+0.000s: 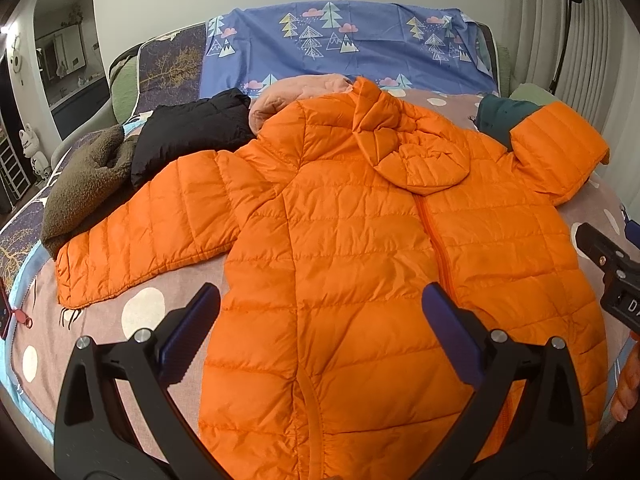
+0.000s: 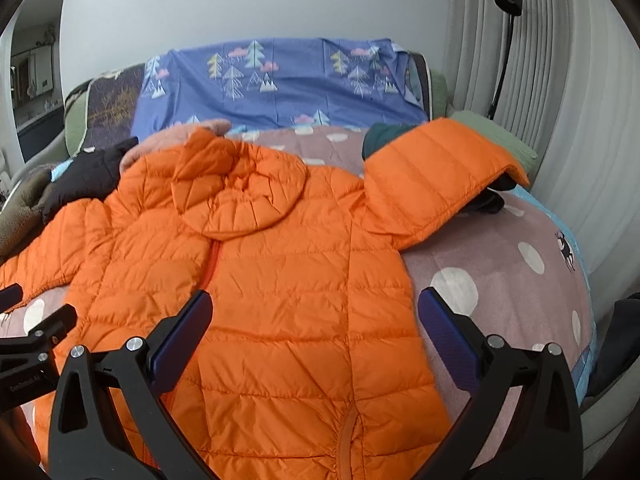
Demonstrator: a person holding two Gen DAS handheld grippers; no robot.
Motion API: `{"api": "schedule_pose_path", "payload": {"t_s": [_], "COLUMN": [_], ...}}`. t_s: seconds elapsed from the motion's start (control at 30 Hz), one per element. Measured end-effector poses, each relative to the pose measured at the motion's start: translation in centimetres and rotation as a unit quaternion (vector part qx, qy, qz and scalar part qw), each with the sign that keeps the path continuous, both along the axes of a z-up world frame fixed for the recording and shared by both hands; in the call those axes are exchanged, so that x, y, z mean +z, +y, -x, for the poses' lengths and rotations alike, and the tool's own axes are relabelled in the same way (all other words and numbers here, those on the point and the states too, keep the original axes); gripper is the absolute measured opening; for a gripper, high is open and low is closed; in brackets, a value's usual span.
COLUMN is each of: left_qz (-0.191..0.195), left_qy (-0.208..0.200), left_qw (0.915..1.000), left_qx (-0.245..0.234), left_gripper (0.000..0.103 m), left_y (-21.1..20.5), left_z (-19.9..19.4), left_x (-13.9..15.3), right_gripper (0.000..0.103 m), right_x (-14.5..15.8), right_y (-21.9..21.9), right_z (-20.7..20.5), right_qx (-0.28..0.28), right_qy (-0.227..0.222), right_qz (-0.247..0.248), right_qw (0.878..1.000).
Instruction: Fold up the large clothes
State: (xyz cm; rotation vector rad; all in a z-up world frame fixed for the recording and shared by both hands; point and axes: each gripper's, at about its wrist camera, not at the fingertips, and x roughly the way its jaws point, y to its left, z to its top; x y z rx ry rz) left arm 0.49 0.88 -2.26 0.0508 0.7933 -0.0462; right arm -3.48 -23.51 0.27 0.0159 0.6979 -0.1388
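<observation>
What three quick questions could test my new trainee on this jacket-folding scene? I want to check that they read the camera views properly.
1. True or false: the orange quilted puffer jacket lies spread on the polka-dot blanket with its hood flopped down over the zip.
2. Which garment touches the sleeve seen at the left of the left wrist view: A, the black puffer jacket; B, the brown fleece garment; C, the blue tree-print sheet?
3. Fill in: the left gripper and the right gripper are both ____ and hold nothing.

Key: 1 true; 2 B; 3 open.
</observation>
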Motion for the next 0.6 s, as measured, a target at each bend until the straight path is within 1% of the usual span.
{"api": "schedule_pose_path", "payload": {"t_s": [0.1, 0.23, 0.37, 0.6], "left_qz": [-0.001, -0.003, -0.001, -0.007], "left_qy": [0.003, 0.005, 0.009, 0.012], "left_qw": [1.0, 1.0, 0.9999, 0.9999], "left_qx": [0.001, 0.002, 0.006, 0.011], "left_gripper": [0.101, 0.101, 0.101, 0.101], "left_y": [0.04, 0.07, 0.18, 0.24], "left_z": [-0.08, -0.18, -0.34, -0.4], "left_x": [-0.26, -0.45, -0.63, -1.01], "right_gripper": [0.102, 0.102, 0.102, 0.102], "right_x": [-0.27, -0.39, -0.32, -0.49], "right_y": [0.17, 0.3, 0.69, 0.84], "right_z": [-0.19, -0.3, -0.4, -0.44], "right_qx": [-0.002, 0.005, 0.006, 0.011], "right_qy": [0.007, 0.008, 0.006, 0.007], "right_qz": [0.01, 0.002, 0.009, 0.006], "right_qw": [1.0, 1.0, 1.0, 1.0]}}
